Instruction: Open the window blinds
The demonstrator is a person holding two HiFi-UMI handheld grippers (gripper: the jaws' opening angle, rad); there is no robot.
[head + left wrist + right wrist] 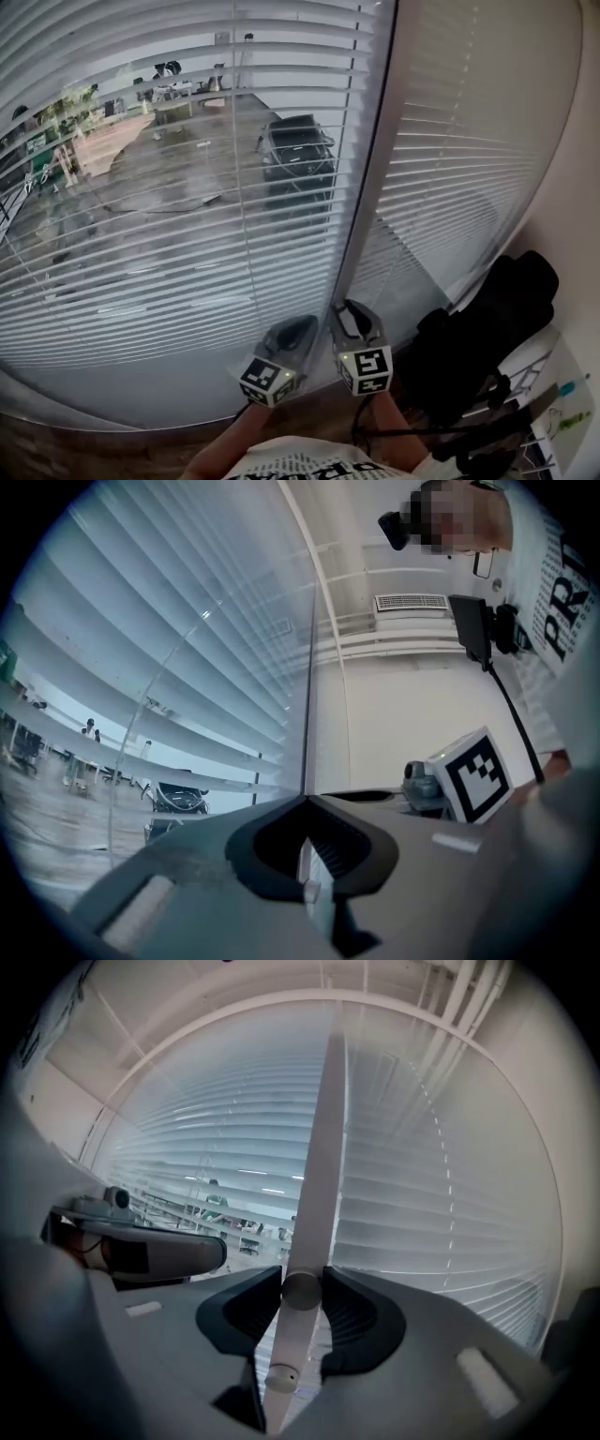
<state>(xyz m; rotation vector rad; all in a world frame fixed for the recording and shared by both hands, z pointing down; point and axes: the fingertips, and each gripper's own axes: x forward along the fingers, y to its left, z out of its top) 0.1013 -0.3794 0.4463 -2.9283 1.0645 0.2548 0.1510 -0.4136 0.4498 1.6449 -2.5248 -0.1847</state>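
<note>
**Head view.** Window blinds (169, 234) of thin, flat, matt white slats hang in two panels, one on either side of a pale upright frame post (370, 169). Left of the post the slats stand far enough apart for a street (159, 178) and a dark car (298, 145) to show between them. Right of the post they overlap into a ribbed, opaque sheet. Both tools sit at the foot of the post. They are grey moulded bodies, each carrying a cube (366, 368) of black-and-white square markers. The left gripper (307, 323) lies just left of the post's base and the right gripper (349, 309) directly before it. A soft black bag (497, 319) slumps well to the right of the post.

**Right gripper view.** The right gripper (300, 1290) is clamped on a smooth white rod (314, 1176) of round section. Its dark ribbed pads (352, 1312) press a rounded knob (301, 1291) on the rod from both sides. The rod rises, tapering, between the two panels.

**Left gripper view.** The left gripper (305, 801) has its jaws drawn together, the tips meeting in a point. A thin dark line (308, 696) climbs from that point along the slat ends; whether it is pinched cannot be told.
</note>
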